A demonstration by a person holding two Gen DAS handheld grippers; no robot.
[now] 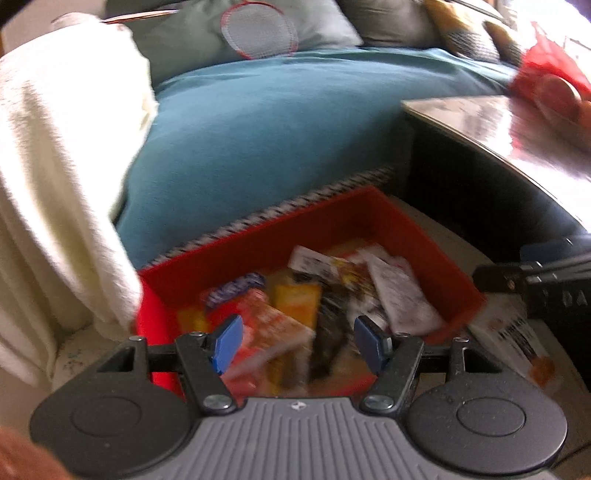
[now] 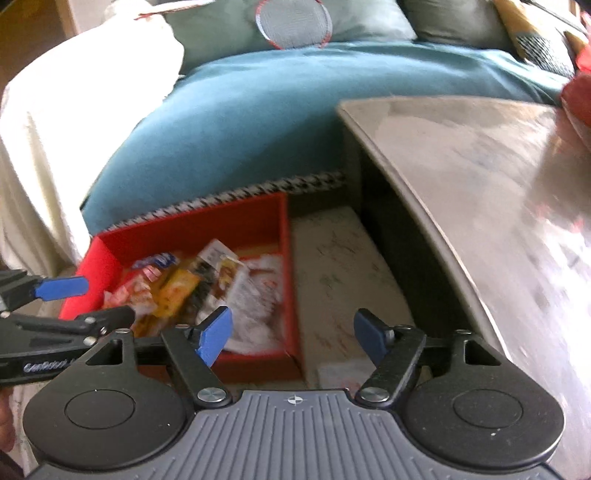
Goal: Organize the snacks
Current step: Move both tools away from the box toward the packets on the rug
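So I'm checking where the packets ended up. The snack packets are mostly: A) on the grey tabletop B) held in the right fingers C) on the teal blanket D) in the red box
D: the snack packets lie piled inside the red box, while the right gripper has nothing between its fingers.

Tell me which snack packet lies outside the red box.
The white packet with black print and an orange corner: it lies on the floor by the red box's right wall; the others are inside.

A sofa (image 2: 240,110) is covered by a teal blanket, with grey cushions (image 2: 295,22) at its back. A glossy table (image 2: 480,166) is set beside it on pale flooring (image 2: 332,266).
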